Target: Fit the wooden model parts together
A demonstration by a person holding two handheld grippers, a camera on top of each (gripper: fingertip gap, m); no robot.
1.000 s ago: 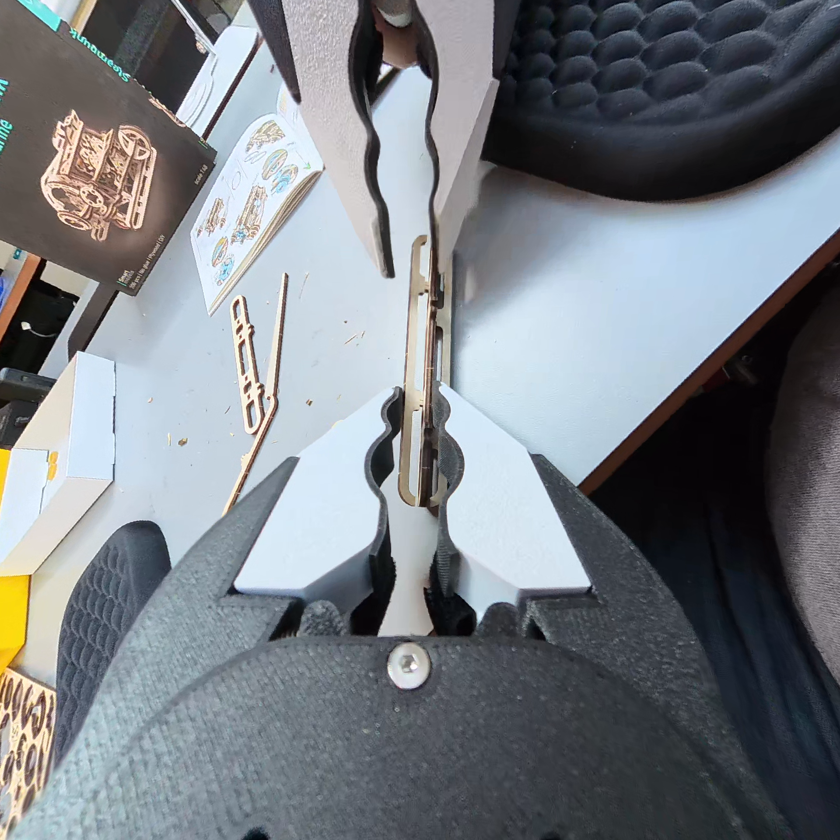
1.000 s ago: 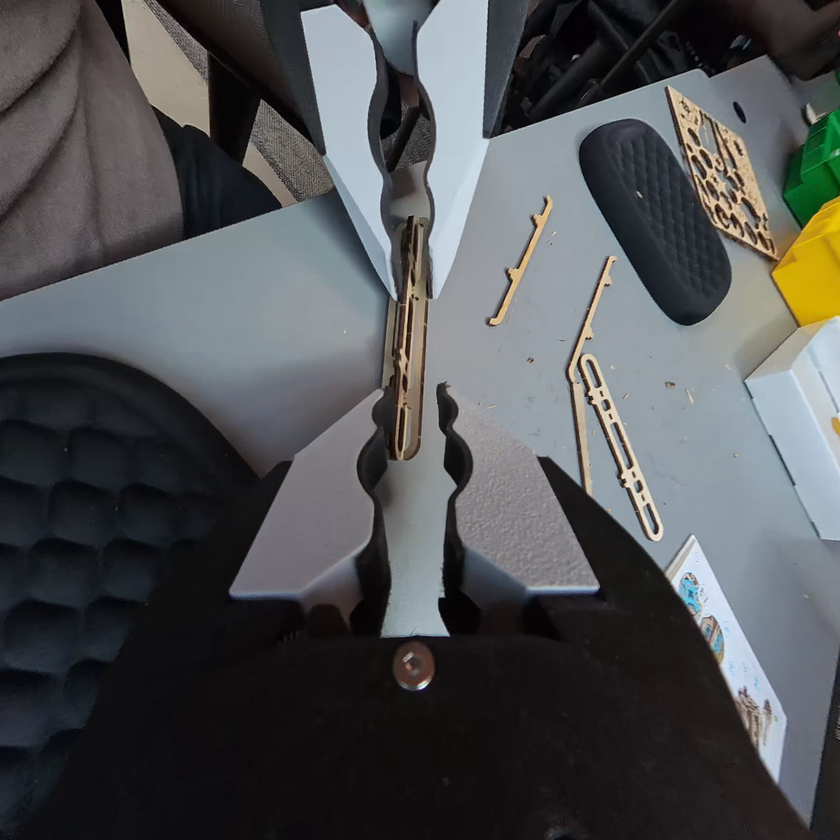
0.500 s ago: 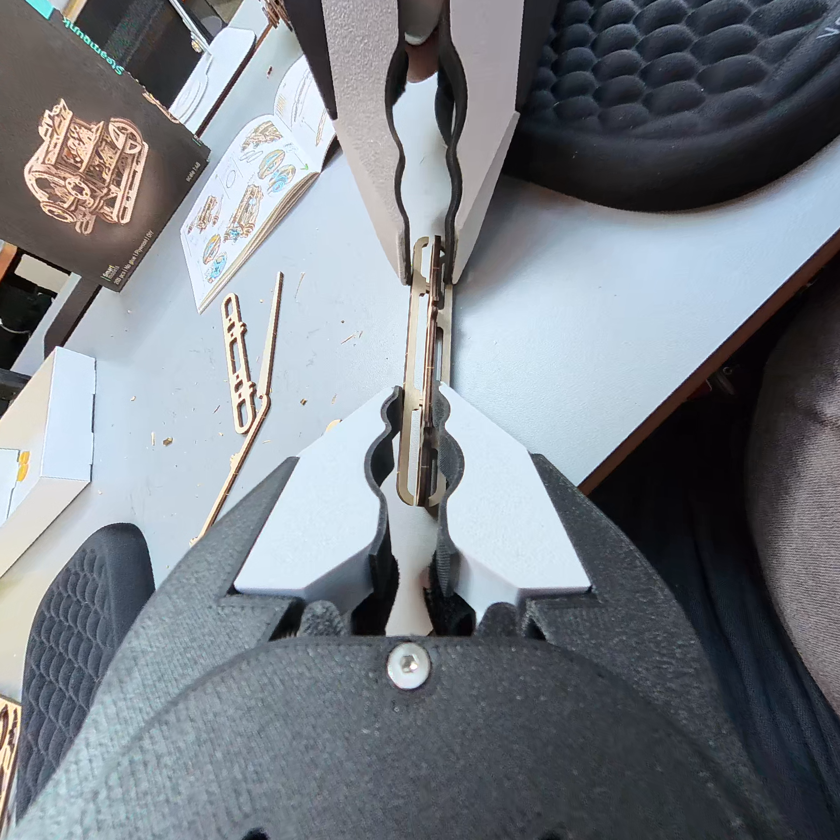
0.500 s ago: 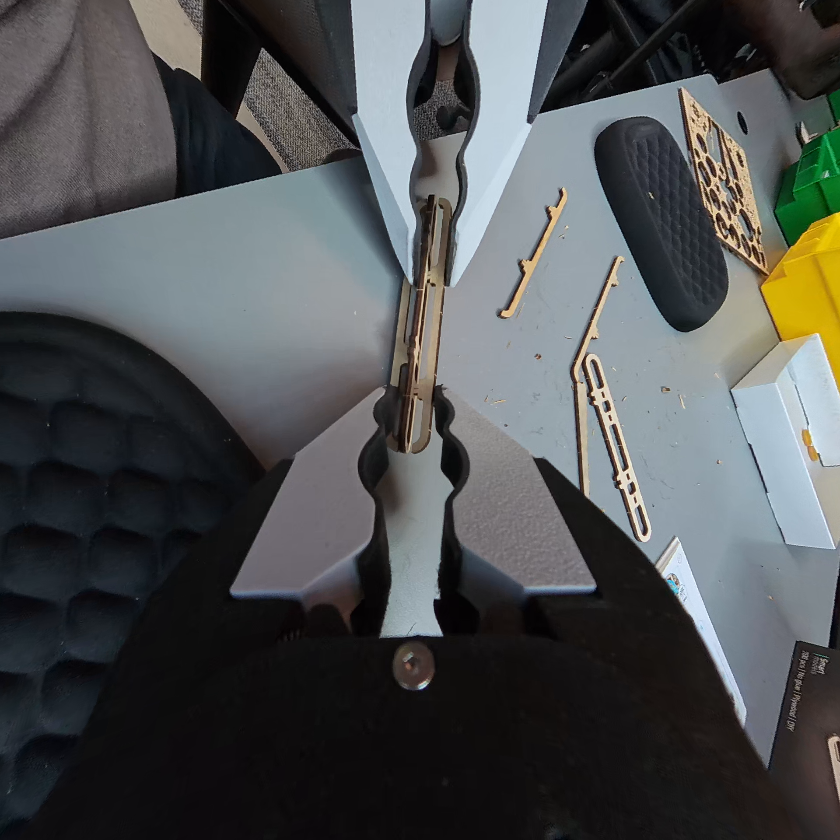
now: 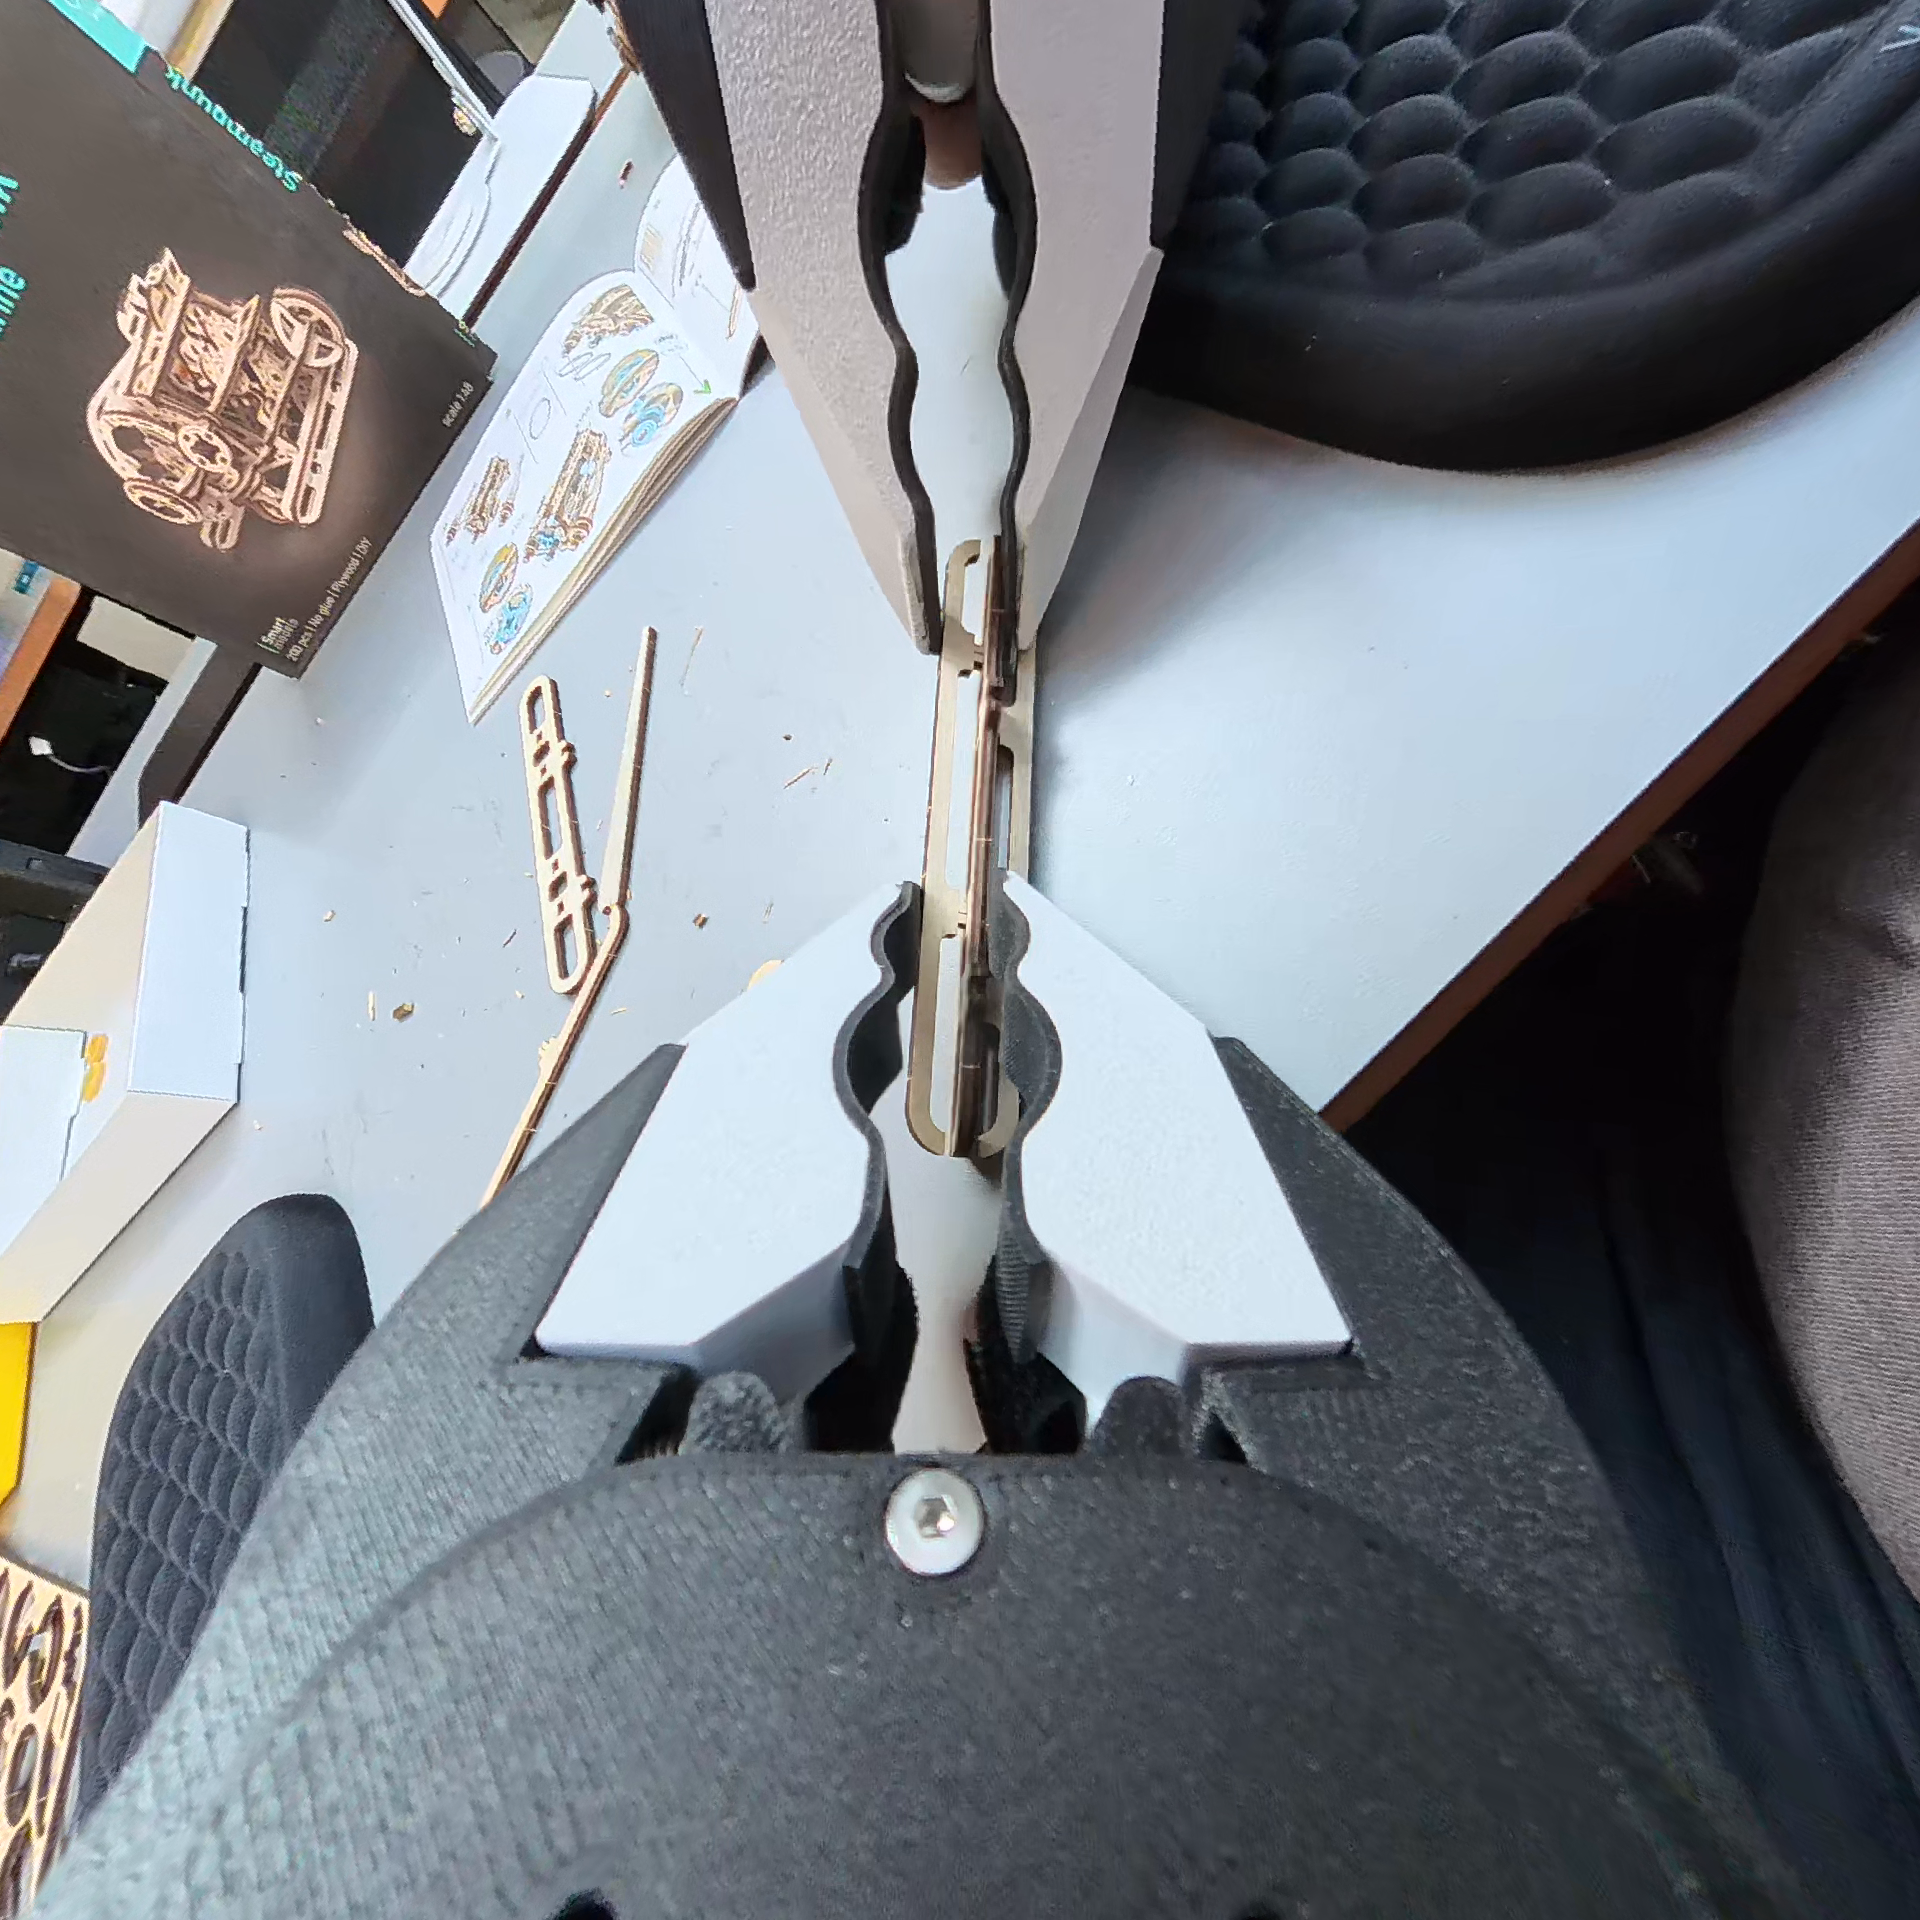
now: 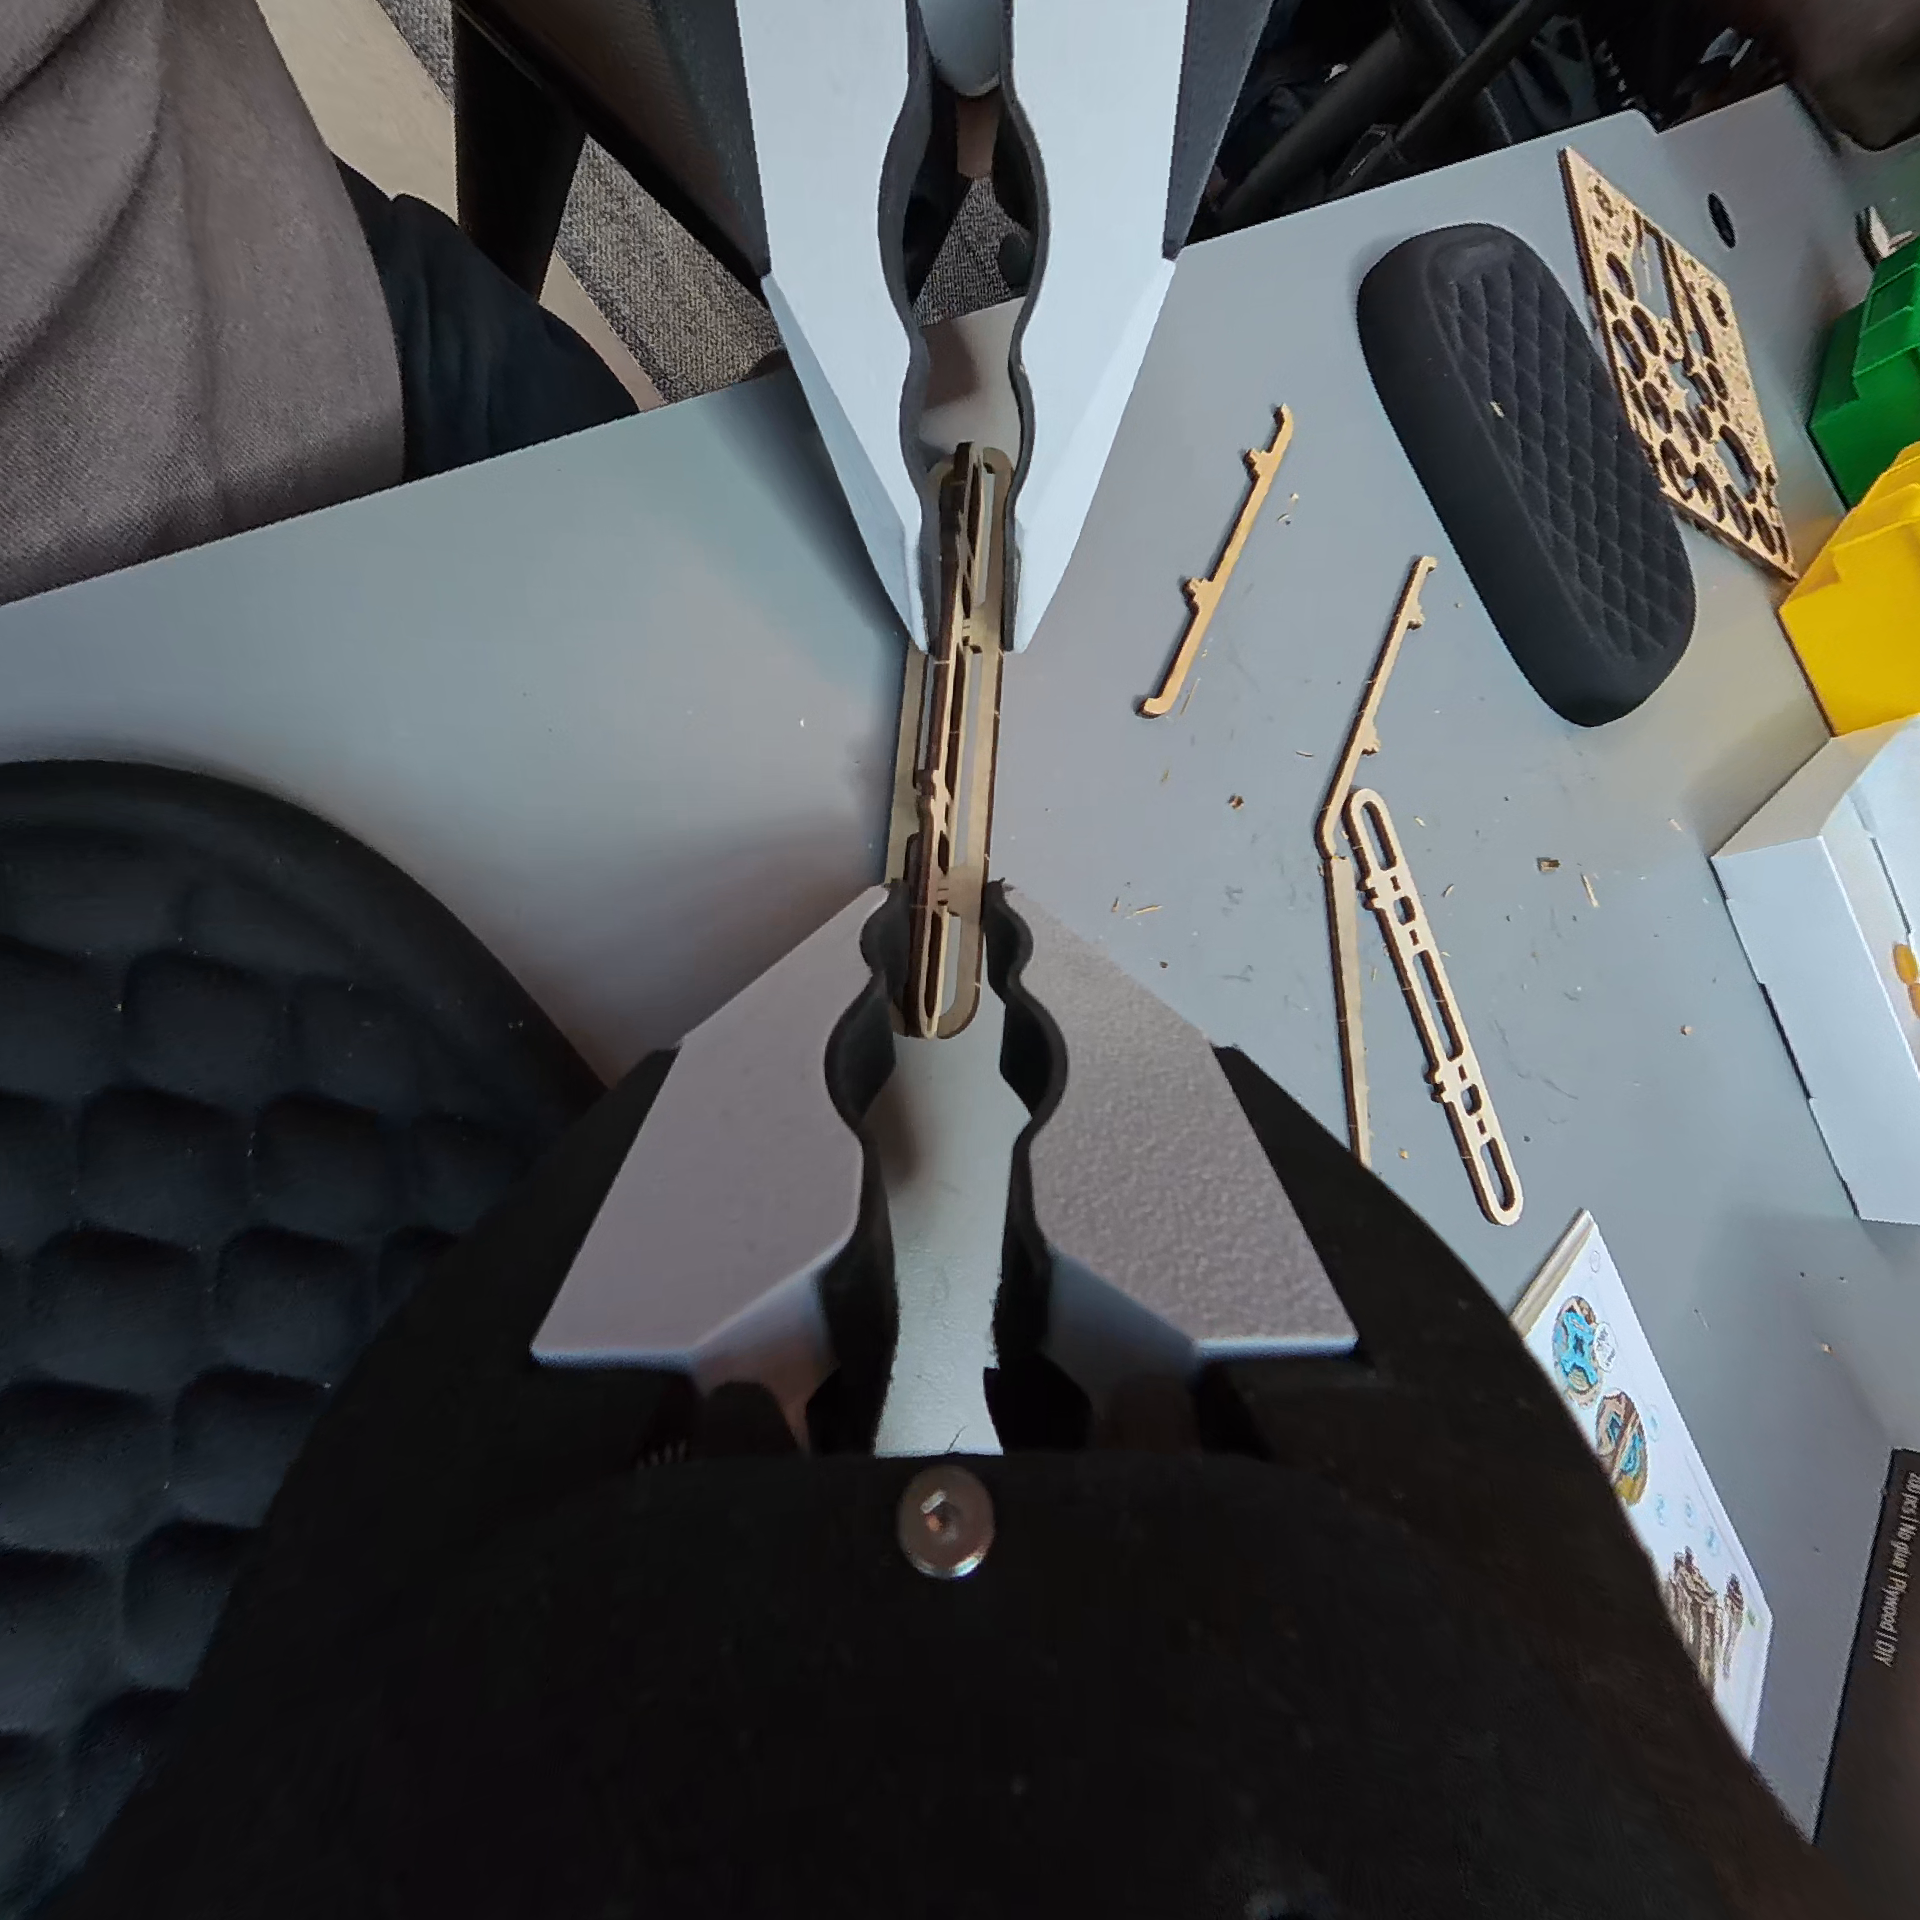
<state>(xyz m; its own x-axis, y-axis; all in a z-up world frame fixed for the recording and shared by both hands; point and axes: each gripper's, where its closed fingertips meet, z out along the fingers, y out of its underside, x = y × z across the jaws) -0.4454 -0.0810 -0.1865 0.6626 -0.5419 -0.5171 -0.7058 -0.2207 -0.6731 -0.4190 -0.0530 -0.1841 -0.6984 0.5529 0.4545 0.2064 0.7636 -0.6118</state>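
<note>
A wooden assembly of thin slotted strips (image 5: 971,790) stacked face to face is held on edge above the grey table (image 5: 1351,748). My left gripper (image 5: 961,904) is shut on its near end. My right gripper (image 5: 975,629) faces it and is shut on the far end. In the right wrist view the same assembly (image 6: 945,769) runs from my right gripper (image 6: 940,904) to the left gripper (image 6: 968,623). The strips' clamped ends are partly hidden by the pads.
Loose wooden parts lie on the table: a slotted strip (image 6: 1434,997), a thin bent strip (image 6: 1371,707) and a notched strip (image 6: 1216,561). Around them are a black pad (image 6: 1527,457), a cut plywood sheet (image 6: 1673,343), a booklet (image 5: 582,457), a white box (image 5: 135,1008) and yellow (image 6: 1860,613) and green (image 6: 1870,364) bins. The table edge (image 5: 1610,894) is close on one side. My right fingertips sit around 5 cm from my left ones.
The right gripper, open around the strips' far end a second ago, has closed on it. Both grippers have shifted slightly, with the assembly still between them.
</note>
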